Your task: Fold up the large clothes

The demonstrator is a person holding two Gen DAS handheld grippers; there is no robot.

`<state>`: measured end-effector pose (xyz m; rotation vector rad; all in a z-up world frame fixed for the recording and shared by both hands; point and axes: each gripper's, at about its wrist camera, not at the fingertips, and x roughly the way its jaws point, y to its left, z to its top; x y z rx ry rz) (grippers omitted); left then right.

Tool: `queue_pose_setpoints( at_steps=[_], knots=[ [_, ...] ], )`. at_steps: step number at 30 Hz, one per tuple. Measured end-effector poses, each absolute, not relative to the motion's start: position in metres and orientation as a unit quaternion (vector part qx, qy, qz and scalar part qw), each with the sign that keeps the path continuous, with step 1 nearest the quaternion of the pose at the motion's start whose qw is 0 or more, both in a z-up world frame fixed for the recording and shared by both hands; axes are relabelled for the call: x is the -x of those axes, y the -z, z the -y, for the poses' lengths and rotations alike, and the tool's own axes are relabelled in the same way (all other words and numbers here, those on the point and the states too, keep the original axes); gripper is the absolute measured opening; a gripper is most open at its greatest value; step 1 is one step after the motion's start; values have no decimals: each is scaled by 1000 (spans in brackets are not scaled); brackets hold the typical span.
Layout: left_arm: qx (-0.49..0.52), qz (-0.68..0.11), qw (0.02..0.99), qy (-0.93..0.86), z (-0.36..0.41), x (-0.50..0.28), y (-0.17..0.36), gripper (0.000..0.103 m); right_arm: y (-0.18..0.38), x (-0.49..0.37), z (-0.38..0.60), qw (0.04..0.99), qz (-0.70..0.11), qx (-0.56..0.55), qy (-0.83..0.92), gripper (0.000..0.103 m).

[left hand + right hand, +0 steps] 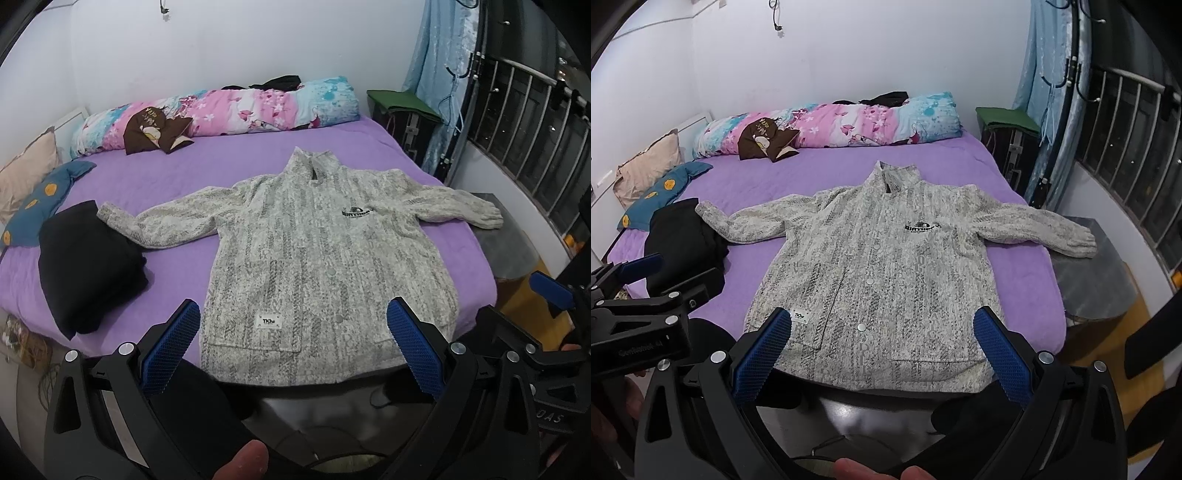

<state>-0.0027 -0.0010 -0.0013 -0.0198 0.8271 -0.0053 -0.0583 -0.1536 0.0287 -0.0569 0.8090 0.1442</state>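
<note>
A grey-white fleece jacket (314,251) (882,273) lies flat and front-up on the purple bed (177,177) (798,173), sleeves spread to both sides, hem hanging at the near edge. My left gripper (293,314) hovers open just short of the hem, its blue pads (173,339) wide apart with nothing between them. My right gripper (882,321) is open too, above the hem's middle, and it shows at the far right of the left wrist view as the right gripper (550,295). The left gripper (639,273) appears at the left edge of the right wrist view.
A folded black garment (88,266) (683,247) sits on the bed beside the jacket's left sleeve. Pillows (40,199) and a rolled floral quilt (236,110) line the far side. A grey stool (506,243) stands under the right sleeve, near a barred window (535,140).
</note>
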Motion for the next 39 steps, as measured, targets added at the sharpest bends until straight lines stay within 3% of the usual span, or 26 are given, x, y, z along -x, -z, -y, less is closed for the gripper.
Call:
queue_pose_setpoints(
  at_steps=[39],
  knots=[
    [17,-406,914,2,-4,2,7,97,-28,59,147,915,-396,35,-69,97]
  ],
)
